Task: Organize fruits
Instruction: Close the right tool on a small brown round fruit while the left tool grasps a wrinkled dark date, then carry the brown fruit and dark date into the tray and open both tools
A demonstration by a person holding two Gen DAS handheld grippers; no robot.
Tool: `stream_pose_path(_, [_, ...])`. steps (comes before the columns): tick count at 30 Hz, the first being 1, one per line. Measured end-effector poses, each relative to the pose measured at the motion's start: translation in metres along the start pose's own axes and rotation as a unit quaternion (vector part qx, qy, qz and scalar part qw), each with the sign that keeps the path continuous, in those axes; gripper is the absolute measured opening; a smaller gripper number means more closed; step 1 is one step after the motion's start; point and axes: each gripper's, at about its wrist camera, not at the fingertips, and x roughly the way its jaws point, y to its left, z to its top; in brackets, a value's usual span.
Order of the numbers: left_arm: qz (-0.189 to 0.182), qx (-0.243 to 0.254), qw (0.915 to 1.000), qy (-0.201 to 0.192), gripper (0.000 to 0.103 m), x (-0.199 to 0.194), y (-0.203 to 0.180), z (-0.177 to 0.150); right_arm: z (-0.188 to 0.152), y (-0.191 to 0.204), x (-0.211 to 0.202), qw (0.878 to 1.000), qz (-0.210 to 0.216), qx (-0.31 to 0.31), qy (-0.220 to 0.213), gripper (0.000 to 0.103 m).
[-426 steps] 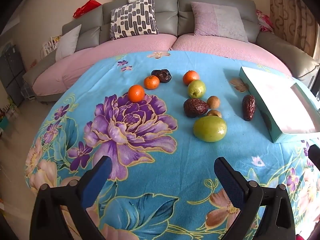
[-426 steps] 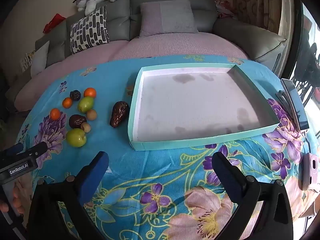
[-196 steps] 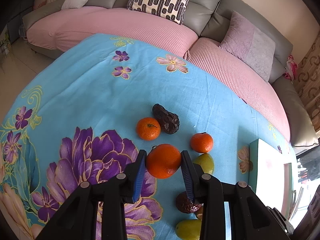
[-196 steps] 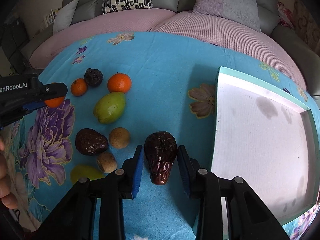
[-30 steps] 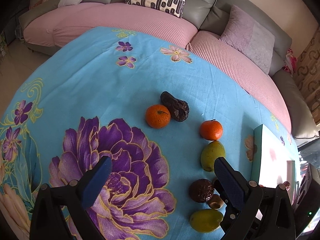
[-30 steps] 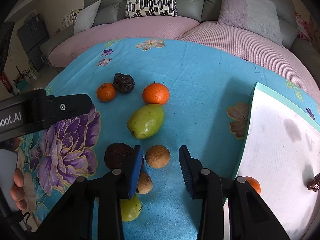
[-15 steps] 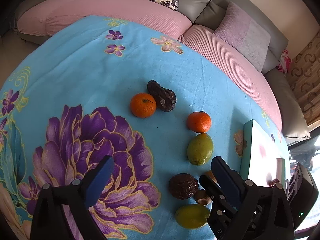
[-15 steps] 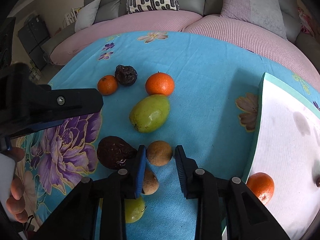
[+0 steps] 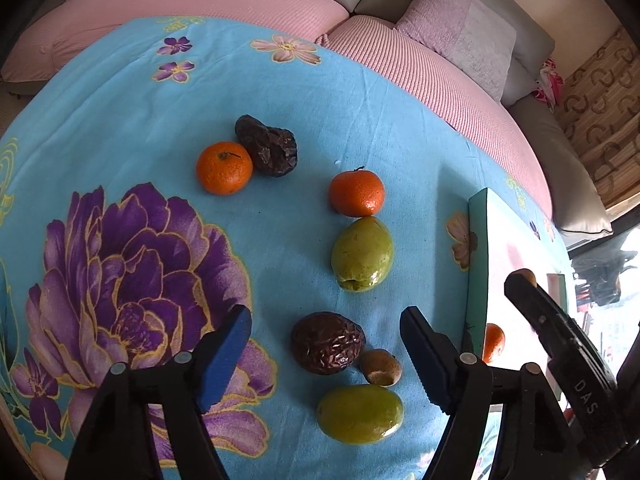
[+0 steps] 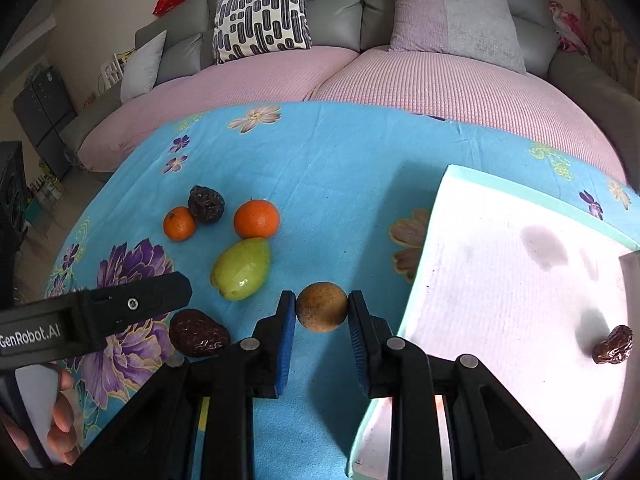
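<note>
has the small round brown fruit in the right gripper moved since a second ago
Yes. The right gripper is now shut on the brown fruit, which sits lower and further right of the green pear than before, closer to the tray's edge.

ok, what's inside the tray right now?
In the tray: a dark date on the white floor in the right wrist view, and a tangerine by the near wall in the left wrist view. The near corner is hidden behind the right claw.

glossy green pear [image 9: 362,255]; wrinkled shiny date [image 9: 327,343]; matt cloth tablecloth [image 9: 132,92].
</note>
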Motion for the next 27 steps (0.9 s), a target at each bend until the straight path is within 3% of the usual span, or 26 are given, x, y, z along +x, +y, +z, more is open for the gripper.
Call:
stream_pose_path(2, [0.001, 0.01, 0.9999, 0.009, 0.068, 0.005, -0.005, -0.003, 0.003, -0.009, -0.009, 1.0, -0.001, 0.016, -0.012, 0.028])
stream_pose_path(7, [0.019, 0.041, 0.9988, 0.018, 0.064, 0.013, -0.018, -0.009, 0.008, -0.026, -0.023, 0.999, -0.009, 0.04, -0.031, 0.028])
stream_pose_path(11, [0.031, 0.054, 0.998, 0.013, 0.048, 0.013, -0.021, -0.01, 0.009, -0.033, -0.028, 0.998, -0.007, 0.052, -0.035, 0.028])
stream_pose_path(18, [0.031, 0.055, 0.998, 0.002, 0.046, 0.006, -0.019, -0.008, 0.008, -0.032, -0.031, 0.998, -0.006, 0.049, -0.038, 0.028])
stream_pose_path(27, [0.011, 0.066, 0.9969, -0.042, 0.046, -0.031, -0.024, -0.006, 0.008, -0.039, -0.036, 0.997, -0.008, 0.058, -0.042, 0.028])
